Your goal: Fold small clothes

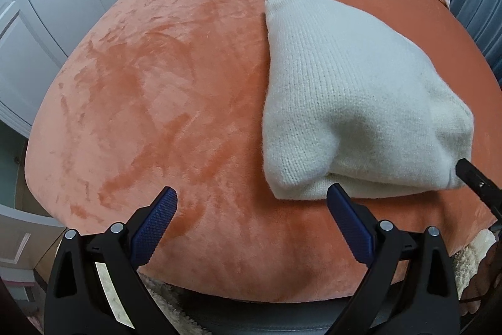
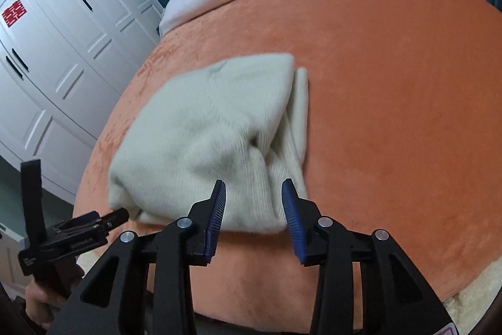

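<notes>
Left wrist view: the left gripper (image 1: 251, 203) is spread wide, empty, low centre; the folded cream knitted garment (image 1: 351, 102) lies right of centre on the orange plush bedspread (image 1: 150, 90) — open room leftward.

Right wrist view: the right gripper (image 2: 253, 197) is part-open over the garment's (image 2: 213, 127) near hem, holding nothing; I'd press the loose right layers flat — free bedspread (image 2: 392, 102) lies right.

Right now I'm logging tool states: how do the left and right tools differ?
The left tool gapes wide over bare orange blanket, beside the knit garment. The right tool is open more narrowly, its tips over the garment's near edge. Both are open, holding nothing.
</notes>
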`<state>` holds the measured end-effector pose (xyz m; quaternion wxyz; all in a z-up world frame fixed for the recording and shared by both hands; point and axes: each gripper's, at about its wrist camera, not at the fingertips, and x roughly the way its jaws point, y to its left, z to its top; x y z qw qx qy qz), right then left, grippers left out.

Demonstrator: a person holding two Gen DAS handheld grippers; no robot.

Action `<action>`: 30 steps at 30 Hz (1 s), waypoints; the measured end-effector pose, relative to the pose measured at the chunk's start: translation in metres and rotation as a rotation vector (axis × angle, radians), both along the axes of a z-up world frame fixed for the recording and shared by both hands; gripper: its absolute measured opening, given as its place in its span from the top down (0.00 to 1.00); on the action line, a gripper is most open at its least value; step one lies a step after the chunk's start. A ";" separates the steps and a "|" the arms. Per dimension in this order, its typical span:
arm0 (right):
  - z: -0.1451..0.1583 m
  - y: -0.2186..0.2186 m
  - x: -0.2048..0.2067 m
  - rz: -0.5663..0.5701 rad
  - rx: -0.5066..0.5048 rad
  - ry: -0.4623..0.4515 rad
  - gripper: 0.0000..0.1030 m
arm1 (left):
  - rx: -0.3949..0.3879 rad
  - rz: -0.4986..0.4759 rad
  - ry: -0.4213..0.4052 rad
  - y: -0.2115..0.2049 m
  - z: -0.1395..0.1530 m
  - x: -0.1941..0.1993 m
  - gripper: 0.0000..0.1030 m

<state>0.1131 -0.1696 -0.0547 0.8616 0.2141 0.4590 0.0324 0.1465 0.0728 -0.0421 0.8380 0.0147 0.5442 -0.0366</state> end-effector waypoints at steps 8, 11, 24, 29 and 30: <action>0.008 0.012 0.020 0.038 -0.039 -0.028 0.90 | 0.006 -0.009 0.004 -0.006 -0.002 -0.003 0.09; 0.052 0.010 0.013 0.041 -0.092 -0.171 0.91 | 0.008 -0.011 -0.005 -0.008 0.001 -0.005 0.09; -0.007 -0.008 0.006 0.012 -0.084 -0.030 0.87 | -0.092 -0.047 0.016 -0.004 0.005 -0.007 0.09; 0.021 -0.015 0.006 -0.015 -0.072 -0.108 0.34 | -0.359 -0.032 -0.018 0.003 0.025 0.014 0.05; 0.018 -0.018 0.012 -0.018 -0.050 -0.111 0.32 | -0.403 -0.028 -0.017 0.003 0.024 0.022 0.05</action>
